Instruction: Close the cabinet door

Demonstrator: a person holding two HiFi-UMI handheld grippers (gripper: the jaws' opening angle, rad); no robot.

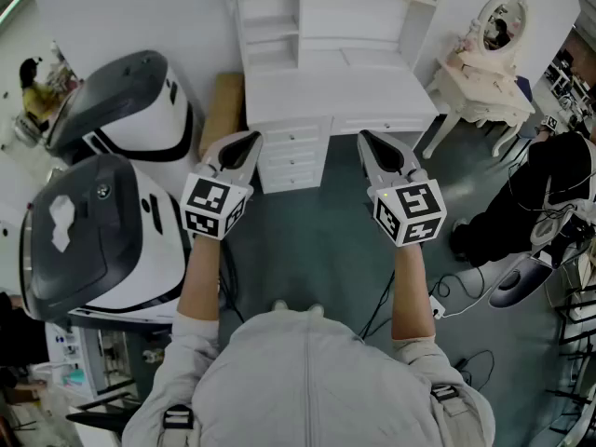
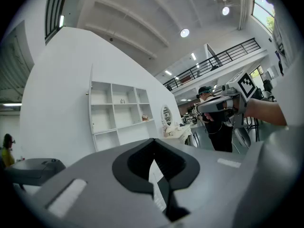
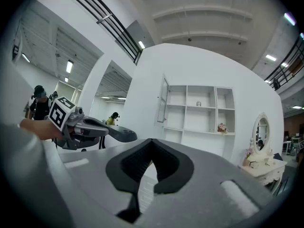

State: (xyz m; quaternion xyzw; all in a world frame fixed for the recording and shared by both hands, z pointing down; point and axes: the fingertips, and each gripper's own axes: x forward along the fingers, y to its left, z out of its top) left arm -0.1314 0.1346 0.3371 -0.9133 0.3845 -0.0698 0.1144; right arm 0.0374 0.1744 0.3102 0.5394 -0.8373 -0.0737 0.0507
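cabinet door [image 3: 163,101] hangs open, upright and edge-on at the left side of the cabinet [image 3: 214,109], well ahead of me. my left gripper [image 1: 246,142] sits nearer it than my right gripper [image 1: 369,140]. both have jaws together, nothing held.

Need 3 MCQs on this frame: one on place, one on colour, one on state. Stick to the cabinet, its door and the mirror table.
1. In the head view, where does the dressing table with the oval mirror stand relative to the cabinet?
A. to its left
B. to its right
C. on top of it

2. What colour is the cabinet?
A. white
B. black
C. red

3. What state is the cabinet door in?
A. shut flush
B. lying on the floor
C. swung open at the left side of the shelves

Answers:
1 B: in the head view, the dressing table stands at the cabinet's right.
2 A: all of the cabinet that shows is white.
3 C: in the right gripper view, the door stands out edge-on from the shelves' left side.
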